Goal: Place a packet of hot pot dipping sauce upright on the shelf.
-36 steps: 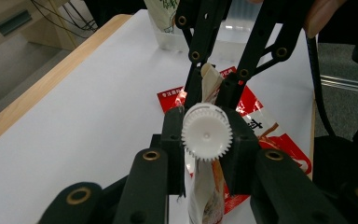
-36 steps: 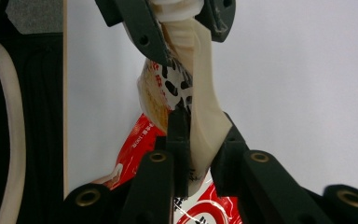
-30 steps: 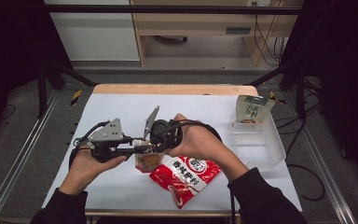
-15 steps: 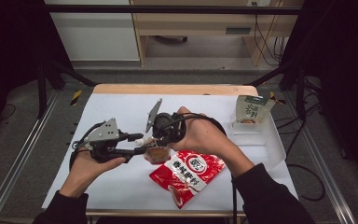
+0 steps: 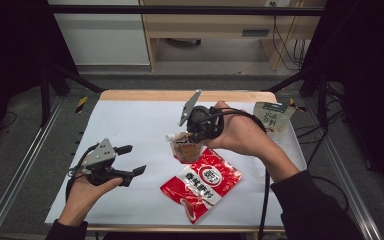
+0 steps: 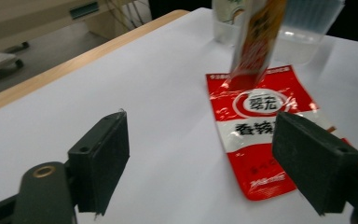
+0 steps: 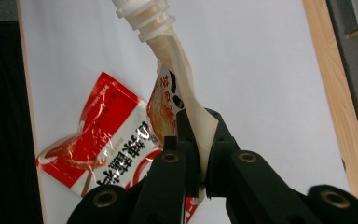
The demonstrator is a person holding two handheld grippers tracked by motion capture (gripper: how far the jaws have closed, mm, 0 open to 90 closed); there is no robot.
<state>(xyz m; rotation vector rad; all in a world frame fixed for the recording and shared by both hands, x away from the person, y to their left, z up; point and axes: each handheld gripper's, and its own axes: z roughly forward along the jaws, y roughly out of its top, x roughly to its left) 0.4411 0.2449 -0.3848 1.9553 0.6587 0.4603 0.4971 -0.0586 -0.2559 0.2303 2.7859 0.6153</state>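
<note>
Left tool (image 5: 130,160) has just been opening and sits empty left of the red snack packet (image 5: 201,181), while the right tool (image 5: 192,137) clenches the spouted sauce pouch (image 5: 185,148) just above that packet, so I'd guess next it's carried to the clear tub (image 6: 303,28).

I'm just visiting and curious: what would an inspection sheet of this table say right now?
Surface: white table top with a wooden far edge.
Job's things: spouted pouch held above the table; red packet lying flat beneath it.
Clutter: clear plastic tub and a green-and-white carton at the far right.
Grippers: left hand-held gripper open, nothing between its jaws, which have just been opening; right hand-held gripper shut on the pouch.
Cables: black cable trailing along the right forearm.
Surroundings: wooden furniture, metal frame rails.
</note>
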